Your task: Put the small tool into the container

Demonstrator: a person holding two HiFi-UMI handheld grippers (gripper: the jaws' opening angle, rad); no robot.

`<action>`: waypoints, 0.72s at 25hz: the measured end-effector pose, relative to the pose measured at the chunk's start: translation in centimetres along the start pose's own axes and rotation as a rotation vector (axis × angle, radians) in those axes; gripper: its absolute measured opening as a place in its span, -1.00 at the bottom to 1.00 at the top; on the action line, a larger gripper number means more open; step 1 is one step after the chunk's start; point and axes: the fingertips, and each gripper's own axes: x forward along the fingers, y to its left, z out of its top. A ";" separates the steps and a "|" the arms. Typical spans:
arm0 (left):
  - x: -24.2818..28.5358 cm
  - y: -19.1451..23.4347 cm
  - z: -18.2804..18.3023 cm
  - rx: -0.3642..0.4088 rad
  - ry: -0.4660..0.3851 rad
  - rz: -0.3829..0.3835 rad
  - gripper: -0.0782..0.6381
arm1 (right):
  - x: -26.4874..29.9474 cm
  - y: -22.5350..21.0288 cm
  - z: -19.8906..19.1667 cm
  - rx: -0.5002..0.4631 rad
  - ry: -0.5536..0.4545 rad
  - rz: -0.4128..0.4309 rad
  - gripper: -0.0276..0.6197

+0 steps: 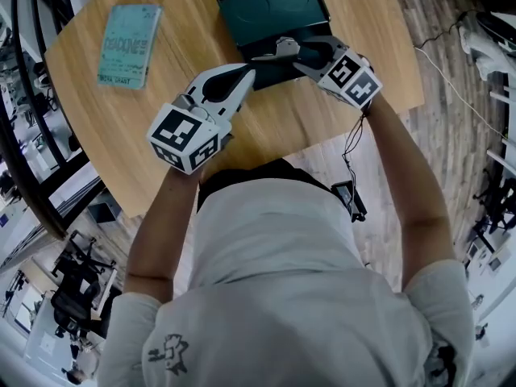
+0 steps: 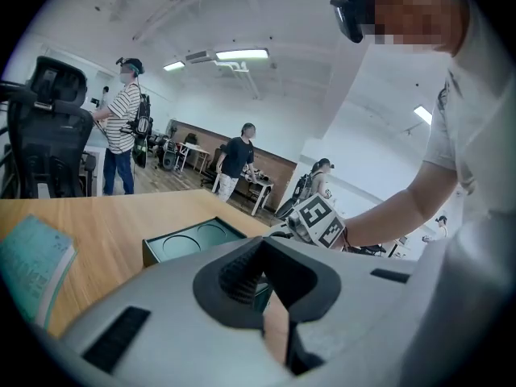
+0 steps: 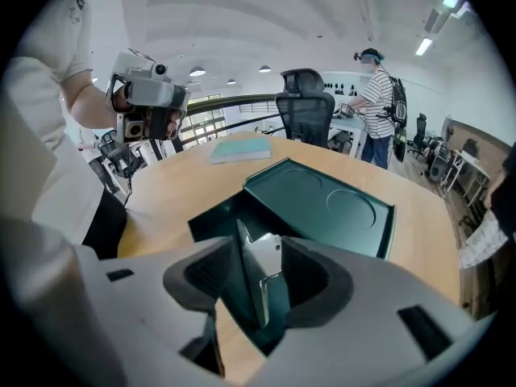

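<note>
A dark green tin (image 1: 278, 22) lies open on the round wooden table (image 1: 105, 127), its lid (image 3: 339, 208) folded back flat. My right gripper (image 1: 284, 52) hangs over the tin's open tray (image 3: 211, 220), pointing steeply down. Its jaws stand wide apart. A thin silver metal tool (image 3: 264, 256) stands on edge in the gap between them, over the tray, and the pads do not press on it. My left gripper (image 1: 244, 76) hovers just left of the tin, tips together and empty. In the left gripper view the tin (image 2: 189, 244) lies beyond that gripper (image 2: 262, 244).
A teal book (image 1: 129, 43) lies at the table's far left. The table's front edge runs close to the person's body. A black device (image 1: 351, 200) hangs on a cable below the edge. Other people and an office chair (image 3: 305, 107) stand beyond the table.
</note>
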 end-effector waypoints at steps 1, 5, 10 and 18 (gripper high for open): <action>-0.4 -0.5 0.3 0.007 -0.004 0.002 -0.76 | -0.7 0.4 0.4 0.001 -0.009 -0.008 -0.32; -2.1 -3.1 2.2 0.038 -0.031 0.019 -0.76 | -4.4 1.7 1.9 0.030 -0.054 -0.048 -0.40; -2.7 -5.0 1.8 0.060 -0.047 0.029 -0.76 | -7.2 2.6 2.9 0.052 -0.122 -0.118 -0.55; -5.5 -8.2 2.2 0.090 -0.089 0.064 -0.76 | -13.8 5.8 5.9 0.106 -0.325 -0.240 -0.82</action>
